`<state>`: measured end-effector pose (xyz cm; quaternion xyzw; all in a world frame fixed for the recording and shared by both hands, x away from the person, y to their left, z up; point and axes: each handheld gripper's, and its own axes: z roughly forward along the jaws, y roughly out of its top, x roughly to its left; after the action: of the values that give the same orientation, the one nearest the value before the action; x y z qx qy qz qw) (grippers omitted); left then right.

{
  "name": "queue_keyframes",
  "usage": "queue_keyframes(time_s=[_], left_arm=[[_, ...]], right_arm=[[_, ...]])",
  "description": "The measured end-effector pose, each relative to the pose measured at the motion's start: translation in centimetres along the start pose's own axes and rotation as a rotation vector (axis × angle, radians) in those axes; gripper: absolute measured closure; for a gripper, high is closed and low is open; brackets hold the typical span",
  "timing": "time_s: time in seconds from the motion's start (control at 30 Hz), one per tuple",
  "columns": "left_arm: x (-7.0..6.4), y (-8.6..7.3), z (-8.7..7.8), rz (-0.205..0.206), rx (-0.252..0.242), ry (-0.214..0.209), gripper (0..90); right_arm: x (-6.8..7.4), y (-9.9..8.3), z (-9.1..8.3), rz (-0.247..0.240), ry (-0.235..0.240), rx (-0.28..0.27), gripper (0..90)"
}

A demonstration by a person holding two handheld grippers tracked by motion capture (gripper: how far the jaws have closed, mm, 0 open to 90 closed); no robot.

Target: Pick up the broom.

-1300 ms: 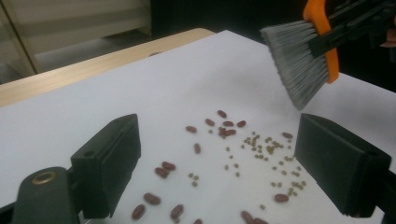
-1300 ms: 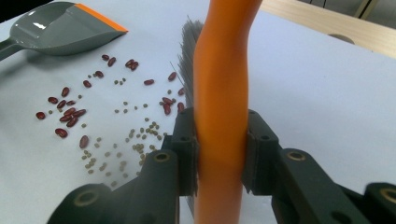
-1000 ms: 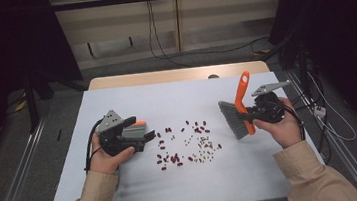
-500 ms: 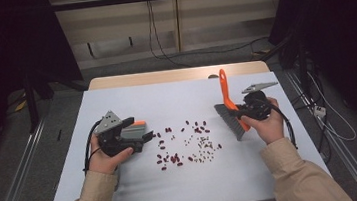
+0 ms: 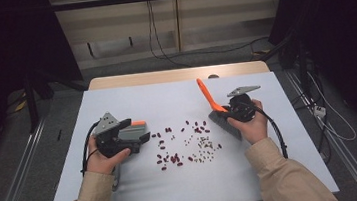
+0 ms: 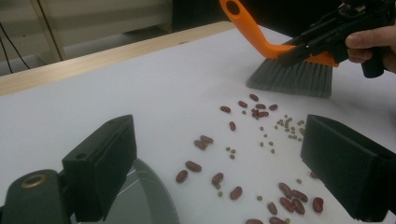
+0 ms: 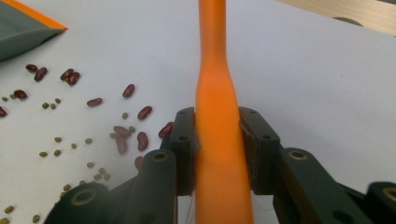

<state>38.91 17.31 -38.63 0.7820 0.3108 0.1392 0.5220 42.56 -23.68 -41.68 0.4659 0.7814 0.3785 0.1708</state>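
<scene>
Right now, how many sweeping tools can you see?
2. The right gripper clamps an orange-handled brush with grey bristles, right of the scattered red and green beans; a grey dustpan with an orange edge lies by the left gripper, left of them.

Orange-handled grey brush, dark red beans, white table.

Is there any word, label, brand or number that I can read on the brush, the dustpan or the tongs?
None: no readable text stands on the brush, the dustpan, the left tongs or the right tongs.
</scene>
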Motion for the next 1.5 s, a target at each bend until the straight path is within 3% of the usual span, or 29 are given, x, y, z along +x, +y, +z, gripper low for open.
queue_keyframes(time_s=[0.17,0.43,0.53,0.63,0.83,0.97,1.13,1.23,1.5], left_arm=[[0.0,-0.1,-0.2,0.001,-0.001,0.001,10.7],[0.1,-0.4,-0.3,0.000,0.000,0.005,10.6],[0.1,-0.6,-0.3,-0.002,0.006,0.007,10.6],[0.1,-0.9,-0.4,-0.004,0.011,0.013,10.5],[0.2,-1.1,-0.7,-0.008,0.007,0.017,10.6],[0.3,-1.2,-0.9,-0.003,0.014,0.021,10.5],[0.5,-1.5,-1.2,-0.009,0.005,0.024,10.2],[0.6,-1.6,-1.2,-0.014,0.009,0.024,9.6],[0.9,-2.2,-1.6,-0.007,0.010,0.020,7.4]], right_arm=[[0.2,-0.5,-0.5,-0.007,0.005,-0.018,62.5],[-0.6,-2.2,-1.9,0.030,0.023,-0.067,64.9],[-0.5,-2.4,-1.7,-0.001,0.024,-0.062,69.8],[-0.1,-2.6,-1.5,-0.028,-0.003,-0.080,70.7],[0.2,-2.5,-1.7,-0.063,-0.042,-0.054,70.8],[0.3,-2.3,-1.6,-0.038,-0.052,-0.045,71.0],[0.7,-2.1,-1.2,-0.011,-0.053,-0.082,71.3],[1.0,-1.7,-1.1,-0.022,-0.076,-0.108,71.3],[1.5,-1.2,-0.6,-0.009,-0.062,-0.121,71.3]])
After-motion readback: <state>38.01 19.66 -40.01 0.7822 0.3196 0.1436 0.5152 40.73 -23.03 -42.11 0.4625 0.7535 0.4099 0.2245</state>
